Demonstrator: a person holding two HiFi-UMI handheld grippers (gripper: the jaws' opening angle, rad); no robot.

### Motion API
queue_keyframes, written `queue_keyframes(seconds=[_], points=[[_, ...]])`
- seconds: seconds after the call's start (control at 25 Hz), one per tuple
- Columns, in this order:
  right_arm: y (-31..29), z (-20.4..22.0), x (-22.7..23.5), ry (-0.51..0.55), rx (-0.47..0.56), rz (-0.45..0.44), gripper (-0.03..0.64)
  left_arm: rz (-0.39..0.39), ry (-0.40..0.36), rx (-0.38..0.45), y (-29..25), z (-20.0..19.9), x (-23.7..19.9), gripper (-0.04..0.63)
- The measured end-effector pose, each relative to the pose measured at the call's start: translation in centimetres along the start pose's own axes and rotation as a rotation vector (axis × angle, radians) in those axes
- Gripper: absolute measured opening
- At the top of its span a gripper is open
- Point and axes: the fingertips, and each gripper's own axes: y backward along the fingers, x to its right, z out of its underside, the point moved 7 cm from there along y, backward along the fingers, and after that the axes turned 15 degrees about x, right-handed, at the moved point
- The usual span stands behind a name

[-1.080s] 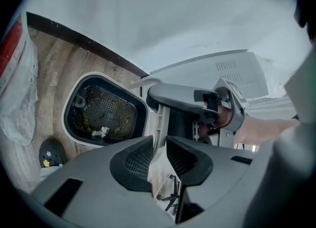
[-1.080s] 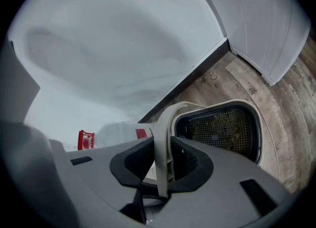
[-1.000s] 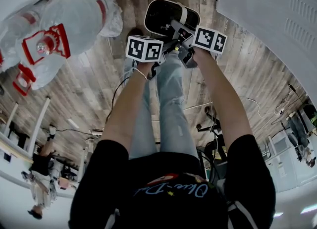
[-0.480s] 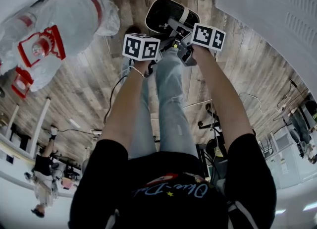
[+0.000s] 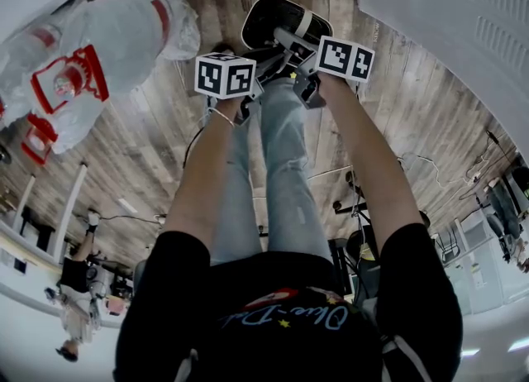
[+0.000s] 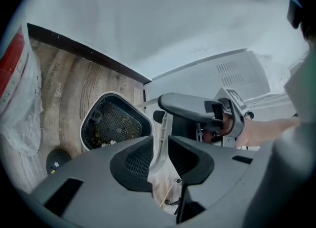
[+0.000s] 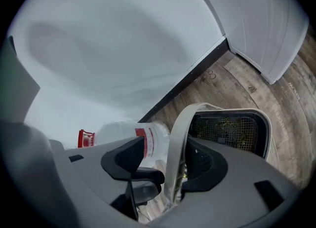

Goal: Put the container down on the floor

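Left gripper (image 6: 159, 155): jaws just eased slightly, pads pinching white handle (image 6: 163, 124), steadying it. Right gripper (image 7: 167, 157): jaws just sprung wide, released; handle between them, against 3 o'clock pad. We judge release underway because air-fryer basket (image 6: 111, 123), 11 o'clock beyond left gripper, 1 o'clock beyond right, sits on wooden floor (image 6: 59, 89) beside wall (image 6: 148, 24).

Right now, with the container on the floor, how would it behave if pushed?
The container looks like rigid plastic with a wide base on the floor, so it would probably slide, not tip. Its mesh holds only scraps, so it is likely light. A push high on the handle might tilt it.
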Motion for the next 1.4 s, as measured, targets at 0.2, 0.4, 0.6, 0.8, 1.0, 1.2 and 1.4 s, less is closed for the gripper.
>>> queue_keyframes(seconds=[0.2, 0.4, 0.6, 0.8, 1.0, 1.2, 1.4], points=[[-0.2, 0.4, -0.4, 0.054, -0.042, -0.025, 0.219, -0.036, -0.022, -0.017, 0.6, -0.1, -0.8, 0.118], [-0.9, 0.7, -1.3, 0.186, -0.118, -0.056, 0.229, -0.051, -0.027, -0.027, 0.8, 0.1, -1.3, 0.136], [-0.8, 0.2, -1.3, 0.102, -0.039, -0.063, 0.229, -0.109, -0.03, -0.007, 1.1, -0.3, -2.4, 0.156], [-0.1, 0.3, -1.0, 0.091, -0.022, -0.066, 0.229, -0.169, -0.056, 0.009, 1.9, -1.1, -3.4, 0.163], [0.5, 0.0, -0.6, 0.063, 0.009, -0.055, 0.229, -0.235, -0.039, 0.039, 2.9, -1.5, -4.2, 0.167], [0.6, -0.2, -0.9, 0.06, 0.025, -0.064, 0.229, -0.252, -0.03, 0.032, 3.7, -1.3, -4.6, 0.167], [0.8, -0.1, -1.3, 0.06, 0.037, -0.067, 0.229, -0.241, -0.024, 0.041, 4.0, -1.2, -4.2, 0.167]])
